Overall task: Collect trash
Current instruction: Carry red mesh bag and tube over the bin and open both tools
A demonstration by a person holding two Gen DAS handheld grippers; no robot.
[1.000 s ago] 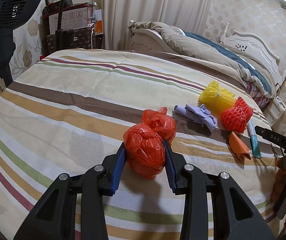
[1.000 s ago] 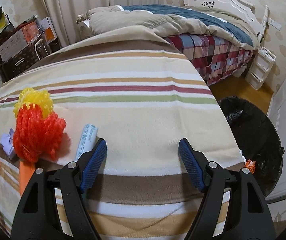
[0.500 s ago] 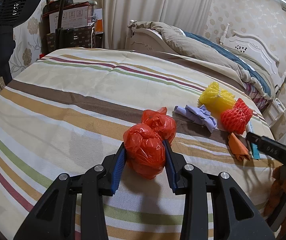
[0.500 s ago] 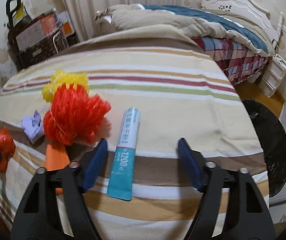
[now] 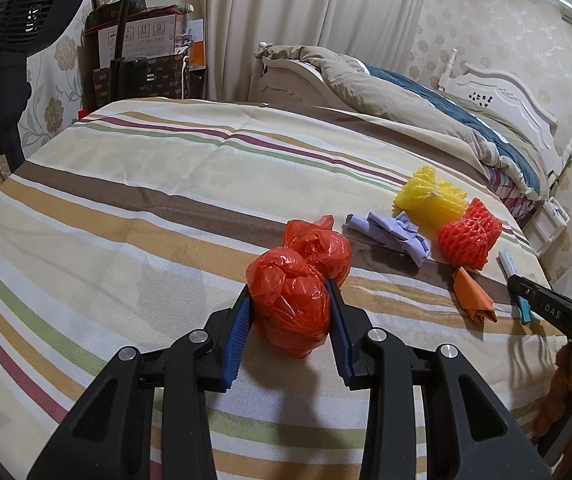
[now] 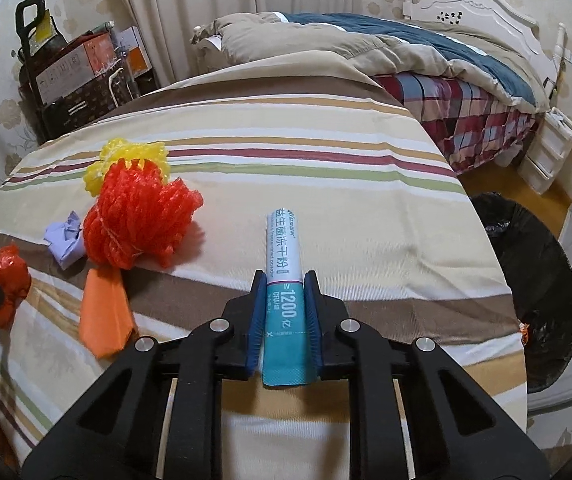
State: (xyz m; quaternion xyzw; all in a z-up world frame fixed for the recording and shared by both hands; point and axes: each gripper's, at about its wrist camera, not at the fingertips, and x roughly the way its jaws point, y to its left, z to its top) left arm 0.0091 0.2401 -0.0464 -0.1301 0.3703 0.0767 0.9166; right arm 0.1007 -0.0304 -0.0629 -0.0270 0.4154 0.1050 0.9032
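On the striped cloth (image 5: 134, 216) that covers the near surface, the trash lies in a loose row. Near the middle, the left gripper (image 5: 289, 300) has its blue pads pressed against both sides of a crumpled red plastic bag (image 5: 291, 300); a second lobe of the same bag bulges just beyond the fingertips. To the right of it lies a wad of lilac paper (image 5: 393, 232), and farther right a yellow foam net (image 5: 429, 196) touches a red foam net (image 5: 467, 238). Nearer than the red net sits a folded orange paper (image 5: 473, 296).

At the right end of the row, the right gripper (image 6: 284, 312) has just been closing, and its jaws now stand narrow, clamped on the teal end of a white and teal sachet (image 6: 284, 276). The sachet points away from the gripper along the cloth, its white half sticking out past the fingertips. In this view the red foam net (image 6: 138, 224) is to the left of the sachet, with the yellow foam net (image 6: 126, 160) behind it, the lilac paper (image 6: 64, 238) beside it and the orange paper (image 6: 104, 312) just in front. The red plastic bag (image 6: 4, 280) shows at the far left edge.

Off the right edge of the cloth, low on the floor, stands a bin with a black liner (image 6: 525, 280). A bed (image 6: 425, 52) with a brown and blue quilt stands at the far side.
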